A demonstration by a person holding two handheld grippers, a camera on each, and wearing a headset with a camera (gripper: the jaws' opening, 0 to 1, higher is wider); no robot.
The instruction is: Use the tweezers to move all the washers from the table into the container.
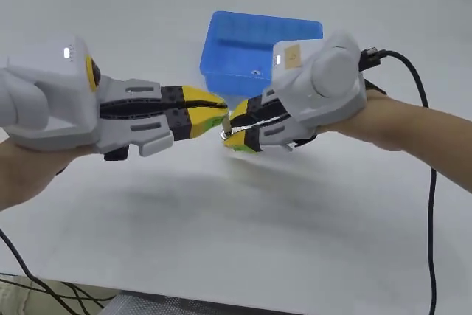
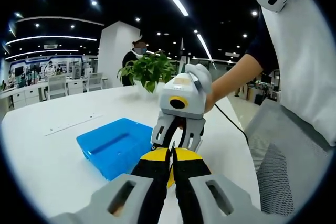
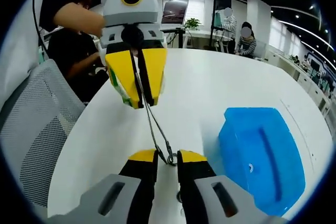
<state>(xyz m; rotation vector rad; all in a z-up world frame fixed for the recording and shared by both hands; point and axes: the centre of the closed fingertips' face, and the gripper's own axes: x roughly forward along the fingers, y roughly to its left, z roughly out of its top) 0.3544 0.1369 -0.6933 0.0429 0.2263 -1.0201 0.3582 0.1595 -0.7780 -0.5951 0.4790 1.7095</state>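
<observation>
On the white table (image 1: 221,219), the left gripper (image 1: 220,112) comes in from the left with its jaws pressed tight on one end of the tweezers (image 3: 155,124). Their thin legs run across to the right gripper (image 1: 231,132). Its jaws stand narrowly apart around the other end, and whether they actually pinch it is hard to tell. Just behind the meeting tips sits the blue container (image 1: 221,35), partly hidden by the right gripper, with one small washer (image 1: 255,73) inside.
</observation>
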